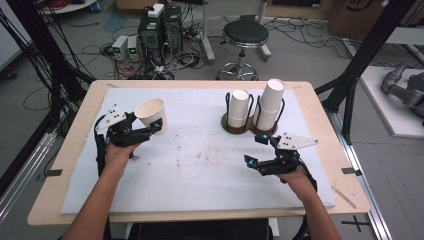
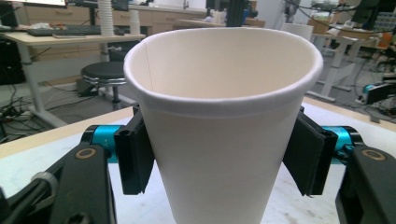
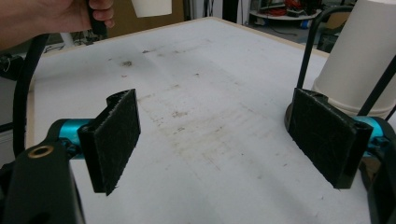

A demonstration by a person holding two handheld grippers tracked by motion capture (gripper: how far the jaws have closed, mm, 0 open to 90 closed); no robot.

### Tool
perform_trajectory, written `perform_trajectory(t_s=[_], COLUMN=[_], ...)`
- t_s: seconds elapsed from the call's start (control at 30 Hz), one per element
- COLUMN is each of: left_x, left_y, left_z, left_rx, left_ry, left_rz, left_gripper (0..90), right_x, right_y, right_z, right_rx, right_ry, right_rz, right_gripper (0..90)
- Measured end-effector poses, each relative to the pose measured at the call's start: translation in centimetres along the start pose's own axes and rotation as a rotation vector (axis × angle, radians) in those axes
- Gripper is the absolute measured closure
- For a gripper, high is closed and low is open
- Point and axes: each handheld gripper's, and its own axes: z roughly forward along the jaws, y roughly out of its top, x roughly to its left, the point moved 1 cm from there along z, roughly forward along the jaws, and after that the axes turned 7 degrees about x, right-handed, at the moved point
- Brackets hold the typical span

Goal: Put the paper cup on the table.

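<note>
**Left gripper clamps a paper cup; right gripper hangs wide apart by the cup holder**

At the left of the high view we see the left gripper (image 1: 150, 127) raised above the white mat (image 1: 200, 170), its jaws pressed on a paper cup (image 1: 151, 114). In the left gripper view the cup (image 2: 224, 121) sits squarely between the two black pads (image 2: 133, 156), one against each side of its wall below the rolled rim, its mouth facing upward and toward us. The left hand (image 1: 119, 152) grips the tool from behind.

Moving to the middle, the mat shows brown smudges near its centre.

Further right we see a dark wire cup holder (image 1: 248, 125) standing on the mat, with a short white cup stack (image 1: 239, 107) in its left ring and a taller stack (image 1: 270, 102) in its right ring.

Just in front of the holder hangs the right gripper (image 1: 256, 149), its jaws spread well apart and holding nothing. In the right gripper view the pads (image 3: 114, 140) frame bare mat, and the farther pad lies close beside the holder's base, below the taller stack (image 3: 362, 60).
</note>
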Motion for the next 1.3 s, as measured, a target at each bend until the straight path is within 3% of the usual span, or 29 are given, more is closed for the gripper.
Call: perform_trajectory(t_s=[0.13, 0.3, 0.77, 1.03, 1.3], left_x=[1.3, 3.0, 5.2, 5.8, 5.8], left_y=[0.3, -0.4, -3.0, -4.6, -5.4], left_z=[-0.1, 0.1, 1.2, 2.3, 3.0], left_rx=[-0.004, 0.011, 0.085, 0.152, 0.209], left_ry=[0.035, 0.074, 0.162, 0.175, 0.188], left_rz=[-0.009, -0.048, -0.097, -0.127, -0.128], left_gripper=[34.0, 33.7, 33.9, 33.8, 33.6], right_x=[-0.1, -0.1, -0.2, -0.2, -0.1], right_y=[0.0, 0.0, -0.2, -0.2, -0.2], right_z=[0.0, 0.2, 0.1, 0.2, 0.2], right_rx=[-0.001, 0.008, 0.011, 0.013, 0.015], right_ry=[-0.008, -0.006, -0.011, -0.010, -0.008], right_rz=[0.000, 0.002, 0.006, 0.001, -0.002], right_gripper=[17.7, 17.7, 17.7, 17.7, 17.7])
